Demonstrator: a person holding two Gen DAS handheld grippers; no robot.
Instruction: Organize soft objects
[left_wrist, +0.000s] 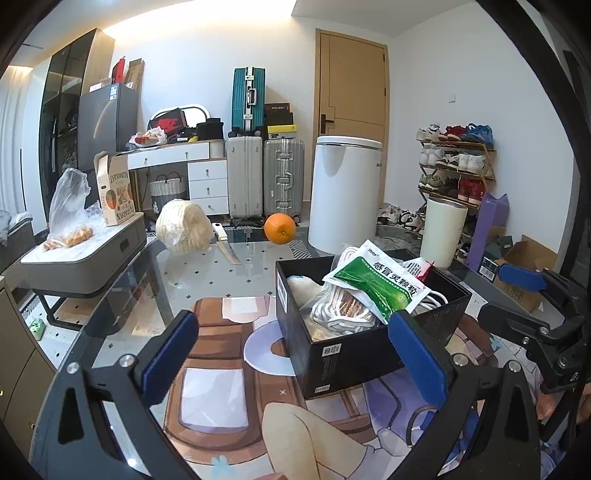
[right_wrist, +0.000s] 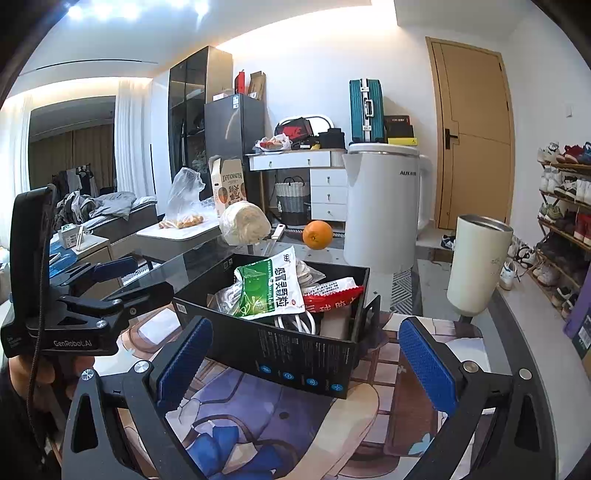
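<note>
A black box (left_wrist: 351, 354) (right_wrist: 266, 343) stands on the printed mat. It holds a green-and-white sachet (left_wrist: 376, 282) (right_wrist: 271, 286), a red packet (left_wrist: 421, 266) (right_wrist: 332, 293), a coil of white cable (left_wrist: 338, 308) (right_wrist: 297, 319) and a beige cloth (left_wrist: 301, 288). My left gripper (left_wrist: 293, 354) (right_wrist: 151, 277) is open just before the box's near-left corner, holding nothing. My right gripper (right_wrist: 306, 363) (left_wrist: 498, 295) is also open and empty, its blue pads (right_wrist: 428, 363) straddling the box's near wall from the other side.
On the glass table behind the box lie a wrapped cabbage (left_wrist: 183, 230), a knife (left_wrist: 225, 243) and an orange (left_wrist: 279, 229). A white appliance (right_wrist: 382, 206) and a cream tumbler (right_wrist: 478, 264) stand at the right. A bag of small oranges (left_wrist: 68, 236) sits on a grey case at the left.
</note>
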